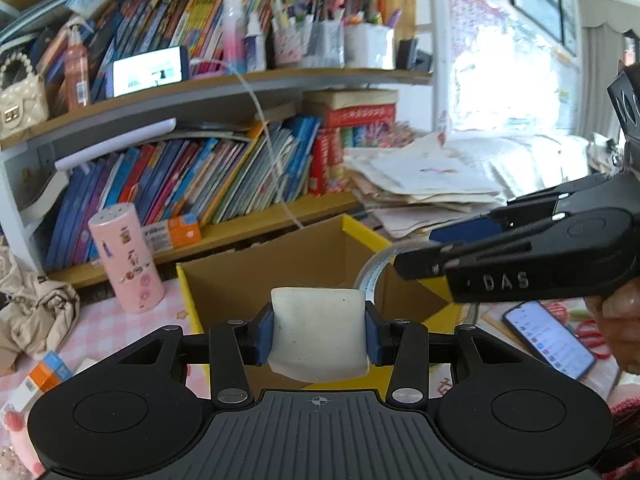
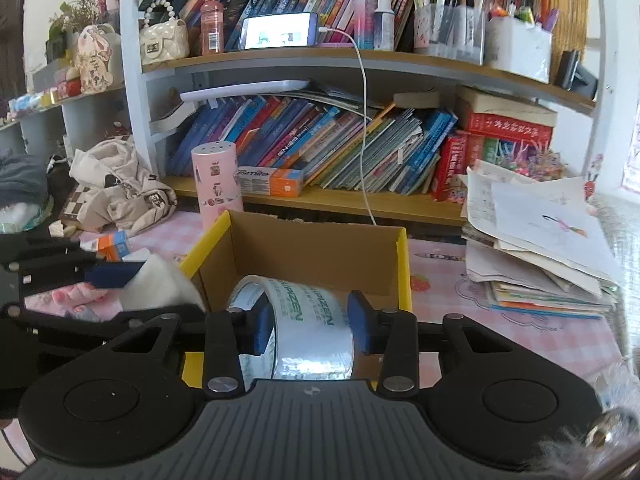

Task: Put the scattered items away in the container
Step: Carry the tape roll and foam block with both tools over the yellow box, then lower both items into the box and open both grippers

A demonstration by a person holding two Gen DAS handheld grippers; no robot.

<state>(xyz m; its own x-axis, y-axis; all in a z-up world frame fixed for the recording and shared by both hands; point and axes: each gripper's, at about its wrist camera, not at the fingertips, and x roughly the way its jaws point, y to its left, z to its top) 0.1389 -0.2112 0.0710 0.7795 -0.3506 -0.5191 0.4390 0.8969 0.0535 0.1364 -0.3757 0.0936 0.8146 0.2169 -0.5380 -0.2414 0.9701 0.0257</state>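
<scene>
On the side of your right gripper (image 1: 416, 256), seen from the left wrist camera, you can read the raised letters "DAS". The tape roll (image 2: 308, 332) you hold shows green print that looks like "APIZEN", and the orange-and-white box (image 2: 269, 181) on the lower shelf reads "Smile".

A white-framed bookshelf (image 2: 360, 128) with wooden boards fills the back wall, crammed with leaning books (image 2: 320, 144). Below it lies a pink checked tablecloth (image 2: 540, 336). Right of the bookshelf, a bright window (image 1: 504, 76) floods the room with daylight.
</scene>
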